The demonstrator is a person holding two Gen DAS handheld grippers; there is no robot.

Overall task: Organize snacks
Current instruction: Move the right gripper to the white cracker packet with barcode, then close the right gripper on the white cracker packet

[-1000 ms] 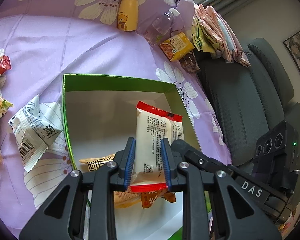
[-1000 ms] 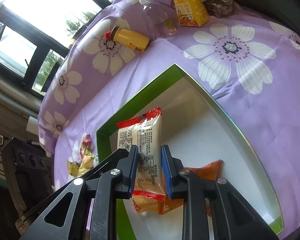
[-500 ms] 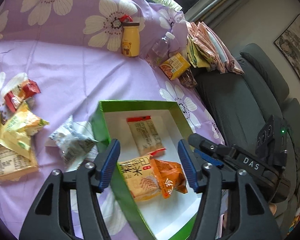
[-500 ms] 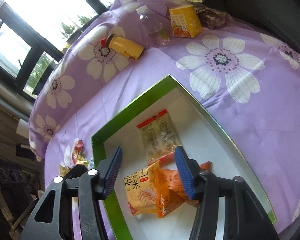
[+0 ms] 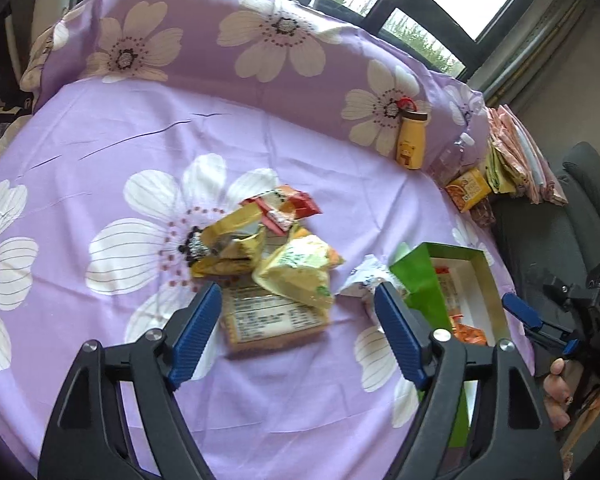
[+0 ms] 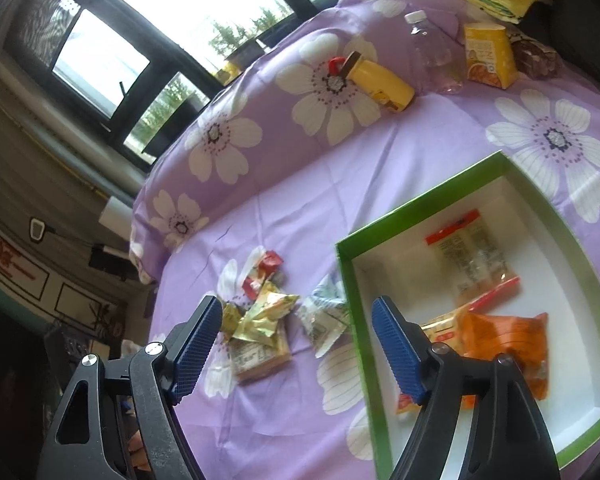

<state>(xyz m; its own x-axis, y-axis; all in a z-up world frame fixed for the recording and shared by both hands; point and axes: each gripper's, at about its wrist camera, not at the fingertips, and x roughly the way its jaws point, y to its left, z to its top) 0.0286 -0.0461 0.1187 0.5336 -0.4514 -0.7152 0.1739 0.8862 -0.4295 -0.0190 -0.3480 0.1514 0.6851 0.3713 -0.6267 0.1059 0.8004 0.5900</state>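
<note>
A green box (image 6: 540, 196) with a white inside holds a red-ended clear packet (image 6: 470, 258) and orange packets (image 6: 504, 340); the box also shows in the left wrist view (image 5: 420, 276). A pile of loose snack packets (image 5: 268, 248) lies on the purple flowered cloth left of the box, and it also shows in the right wrist view (image 6: 260, 316). A white packet (image 6: 324, 318) lies beside the box wall. My left gripper (image 5: 298, 334) is open and empty above the pile. My right gripper (image 6: 296, 350) is open and empty over the cloth by the box's left wall.
A yellow bear bottle (image 5: 412, 146), a clear plastic bottle (image 5: 454, 158) and a yellow juice carton (image 5: 468, 190) stand at the cloth's far edge. Folded cloths (image 5: 516, 160) and a dark sofa (image 5: 572, 216) lie to the right. Windows are behind.
Both grippers let go of the red-ended packet, which now lies in the box. Both opened and drew back; the left swung left over the loose snack pile.
</note>
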